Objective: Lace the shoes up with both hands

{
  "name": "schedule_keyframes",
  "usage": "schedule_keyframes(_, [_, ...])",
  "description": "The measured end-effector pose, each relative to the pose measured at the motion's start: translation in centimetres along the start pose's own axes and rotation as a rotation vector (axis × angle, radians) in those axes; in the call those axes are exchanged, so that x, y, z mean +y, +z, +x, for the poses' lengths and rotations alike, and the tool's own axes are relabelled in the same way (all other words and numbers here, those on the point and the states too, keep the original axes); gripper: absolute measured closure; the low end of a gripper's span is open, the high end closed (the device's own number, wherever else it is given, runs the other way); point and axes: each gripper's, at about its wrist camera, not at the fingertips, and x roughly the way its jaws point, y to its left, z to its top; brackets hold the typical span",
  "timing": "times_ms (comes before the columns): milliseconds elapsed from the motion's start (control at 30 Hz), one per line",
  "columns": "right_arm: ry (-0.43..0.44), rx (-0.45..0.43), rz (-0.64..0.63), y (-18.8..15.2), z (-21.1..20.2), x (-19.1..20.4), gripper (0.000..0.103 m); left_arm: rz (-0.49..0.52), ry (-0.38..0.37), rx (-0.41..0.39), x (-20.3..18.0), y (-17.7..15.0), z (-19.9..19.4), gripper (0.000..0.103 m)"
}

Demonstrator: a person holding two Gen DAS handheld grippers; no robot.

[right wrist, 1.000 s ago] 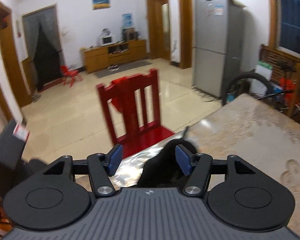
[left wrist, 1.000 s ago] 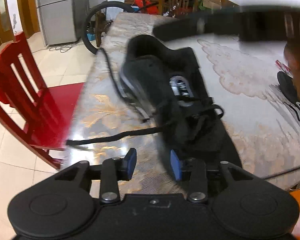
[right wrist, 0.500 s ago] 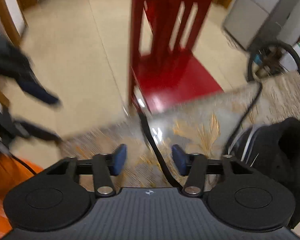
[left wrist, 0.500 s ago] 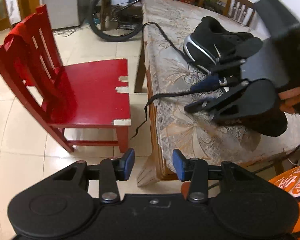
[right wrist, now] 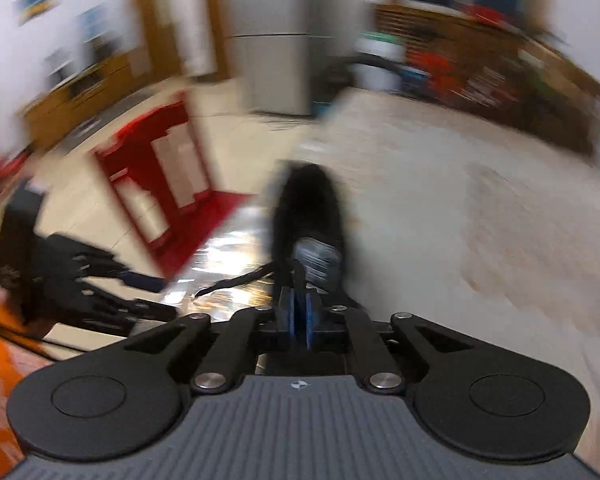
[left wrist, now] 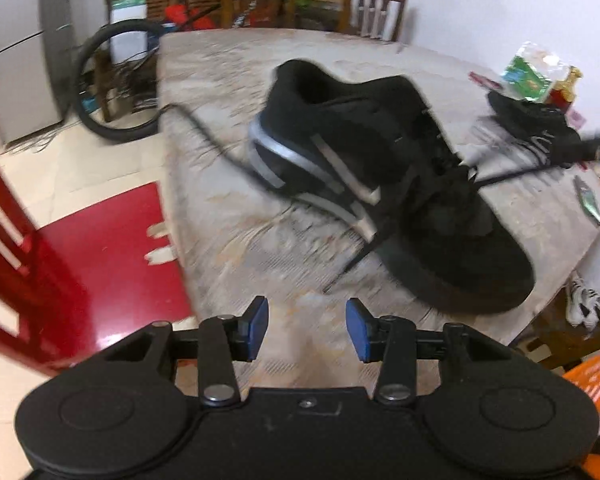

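Observation:
A black shoe point(left wrist: 380, 184) with silver stripes lies on the patterned table point(left wrist: 227, 200), its toe toward the near right edge. My left gripper point(left wrist: 306, 328) hovers open just in front of it with nothing between its blue pads. One black lace point(left wrist: 512, 174) runs taut from the eyelets to the right, toward a blurred dark shape at the frame edge. In the right wrist view my right gripper point(right wrist: 300, 316) is shut, a black lace strip pinched between its pads, with the shoe point(right wrist: 308, 200) straight ahead. A loose lace end point(right wrist: 235, 280) lies left of it.
A red chair point(left wrist: 59, 264) stands off the table's left edge. A second black shoe point(left wrist: 532, 120) and a snack packet point(left wrist: 536, 76) lie at the far right. A bicycle wheel point(left wrist: 99, 92) and a fridge point(right wrist: 275, 68) stand behind. The right wrist view is blurred.
My right gripper went from open to shut on the lace and swung up to face the shoe. My left gripper moved from beside the table to in front of the shoe, still open.

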Motion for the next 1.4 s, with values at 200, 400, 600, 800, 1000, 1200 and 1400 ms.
schedule_keyframes(200, [-0.209,0.068,0.123,-3.8,0.3,-4.4,0.092,0.052,-0.024,0.02,-2.4,1.6,2.3,0.063])
schedule_keyframes(400, [-0.135,0.026,-0.086,-2.5,-1.1,-2.1,0.086,-0.004,0.0,0.041,-1.7,0.6,1.9,0.062])
schedule_keyframes(600, [0.188,0.049,-0.547,1.4,3.3,6.3,0.075,-0.055,0.042,0.046,0.2,-1.7,0.4,0.061])
schedule_keyframes(800, [0.147,0.154,-0.984,0.6,11.2,12.1,0.075,-0.088,0.099,0.055,1.8,-4.5,-1.4,0.061])
schedule_keyframes(1000, [0.048,0.265,-1.178,-0.4,14.4,12.9,0.076,-0.105,0.107,0.045,2.9,-5.3,-2.3,0.061])
schedule_keyframes(1200, [-0.011,0.224,-1.049,0.4,12.8,12.7,0.102,-0.026,0.068,0.0,3.0,-2.3,-2.3,0.06])
schedule_keyframes(1400, [-0.047,0.033,-0.346,-0.5,4.3,8.6,0.102,0.181,-0.021,-0.131,1.4,6.1,-2.4,0.059])
